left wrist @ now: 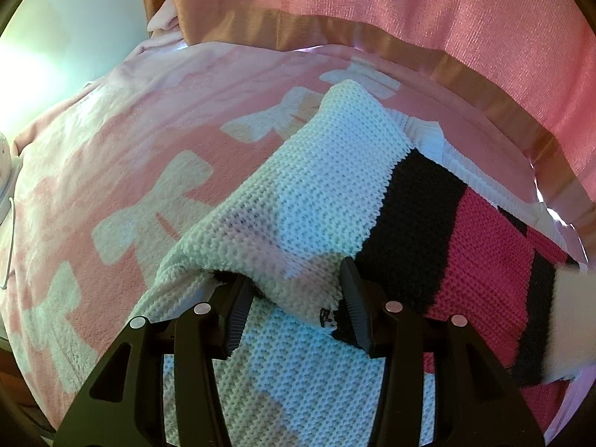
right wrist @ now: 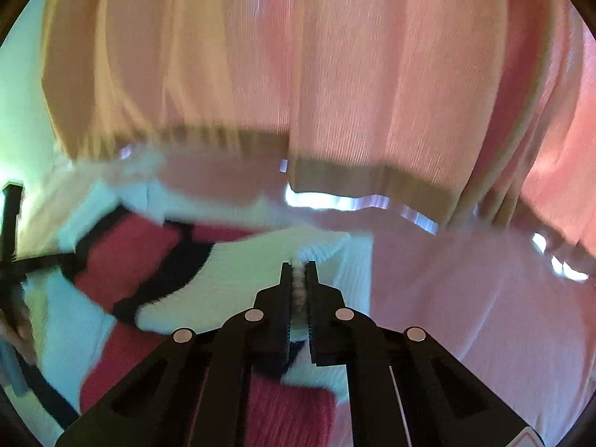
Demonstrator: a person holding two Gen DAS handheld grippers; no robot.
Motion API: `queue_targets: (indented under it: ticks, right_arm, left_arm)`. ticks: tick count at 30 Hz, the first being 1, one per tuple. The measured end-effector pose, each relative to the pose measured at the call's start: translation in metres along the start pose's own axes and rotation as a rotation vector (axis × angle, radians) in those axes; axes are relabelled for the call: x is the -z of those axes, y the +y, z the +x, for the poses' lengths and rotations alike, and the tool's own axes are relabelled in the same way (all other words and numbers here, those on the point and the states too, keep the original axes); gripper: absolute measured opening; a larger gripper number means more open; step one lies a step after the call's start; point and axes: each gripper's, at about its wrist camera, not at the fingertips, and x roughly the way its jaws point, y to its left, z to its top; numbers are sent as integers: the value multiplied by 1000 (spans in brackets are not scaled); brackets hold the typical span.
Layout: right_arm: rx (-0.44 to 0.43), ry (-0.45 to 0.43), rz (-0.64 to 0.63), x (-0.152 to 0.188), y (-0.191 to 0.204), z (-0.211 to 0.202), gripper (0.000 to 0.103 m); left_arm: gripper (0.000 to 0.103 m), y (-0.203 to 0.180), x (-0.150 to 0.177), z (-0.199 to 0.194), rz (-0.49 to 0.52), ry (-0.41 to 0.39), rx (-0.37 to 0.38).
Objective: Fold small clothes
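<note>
A small knit sweater [left wrist: 335, 193], white with black and pink blocks, lies on a pink blanket [left wrist: 141, 141] with white bows. My left gripper [left wrist: 294, 279] is open, its jaws wide apart, with a folded white part of the sweater lying between and over its fingers [left wrist: 354, 298]. In the right wrist view, which is blurred, my right gripper [right wrist: 298, 272] is shut on a white knit edge of the sweater [right wrist: 238, 279]. The left gripper shows at that view's far left edge [right wrist: 11, 246].
Pink curtains with a tan hem [left wrist: 409, 29] hang close behind the bed [right wrist: 335, 93]. A white object [left wrist: 5, 171] stands at the left edge. A pale wall [left wrist: 74, 11] is at the back left.
</note>
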Motion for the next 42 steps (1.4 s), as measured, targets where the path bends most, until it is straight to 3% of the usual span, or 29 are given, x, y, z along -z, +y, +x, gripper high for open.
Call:
queue_targets:
  ticks: [2,4,6,9,10,13,18,19,22,27,42]
  right_arm:
    - [53,117,-6,11,-11,30,6]
    - [33,312,71,36,-29,72,6]
    - [21,293,97,32,-31,65,8]
    - [-15,167,72,15,-16,32,10]
    - [-13,175,48,17,-10,33,10]
    - [39,328,-1,38,-6,66,9]
    - [-53,197,52,22,3,25,10]
    - [-44,207,23,25,8,25,10]
    - [1,347,-10,43,13,55,10]
    - [-52,264,72,33,5,32,10]
    - [-58,210,102,28,12,3,10]
  left_arm:
    - [48,0,1,0,7,-6,-6]
    - [53,-1,3,1,17,-12,-17]
    - [53,-1,3,1,24,-14,-24]
    - [53,0,2,-1,23,-9,-19]
    - [53,0,3,-2,25,-11,-16]
    - [53,0,5,-5,41,-11,-19]
    - [53,2,10,-16,62,-14,-11]
    - [53,2,11,-18,72,-18,-17]
    - [53,5,13,-18,91,-21,-34]
    - [53,9,15,-25,111,-41,-48]
    - [53,11,33,-50,168,-62,-13]
